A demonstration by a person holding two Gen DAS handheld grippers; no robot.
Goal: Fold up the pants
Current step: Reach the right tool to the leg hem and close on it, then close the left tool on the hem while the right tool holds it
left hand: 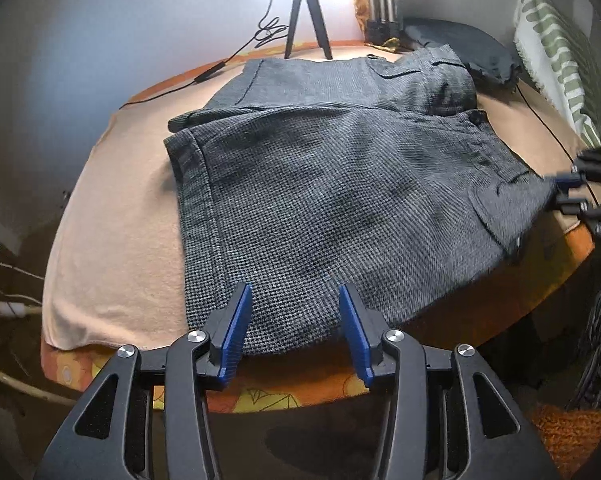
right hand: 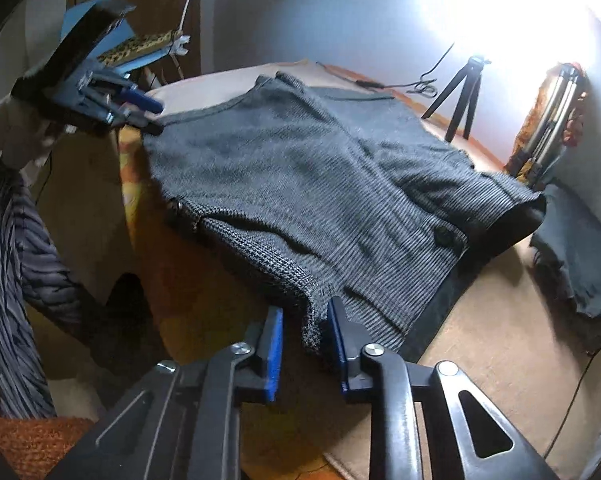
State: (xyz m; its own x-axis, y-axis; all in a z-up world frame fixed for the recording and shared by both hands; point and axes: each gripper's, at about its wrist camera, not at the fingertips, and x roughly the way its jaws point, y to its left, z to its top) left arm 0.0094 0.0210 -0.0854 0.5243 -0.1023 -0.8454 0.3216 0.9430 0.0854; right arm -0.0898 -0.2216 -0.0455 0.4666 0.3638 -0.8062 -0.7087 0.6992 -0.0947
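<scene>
Grey houndstooth shorts (left hand: 340,184) lie spread on a round table with a peach cloth (left hand: 112,216); they also show in the right wrist view (right hand: 320,184). My left gripper (left hand: 294,304) is open, its blue pads either side of the near hem edge, just over the fabric. My right gripper (right hand: 304,320) is open, with the waistband corner hanging between its pads. In the left wrist view the right gripper (left hand: 568,190) sits at the shorts' right corner. In the right wrist view the left gripper (right hand: 144,114) sits at the far-left corner.
A small black tripod (left hand: 306,20) and a cable (left hand: 220,68) stand at the table's far side. A dark cloth (left hand: 464,48) lies at the back right, next to a green-striped pillow (left hand: 556,60). The table edge (left hand: 300,392) is just below the left gripper.
</scene>
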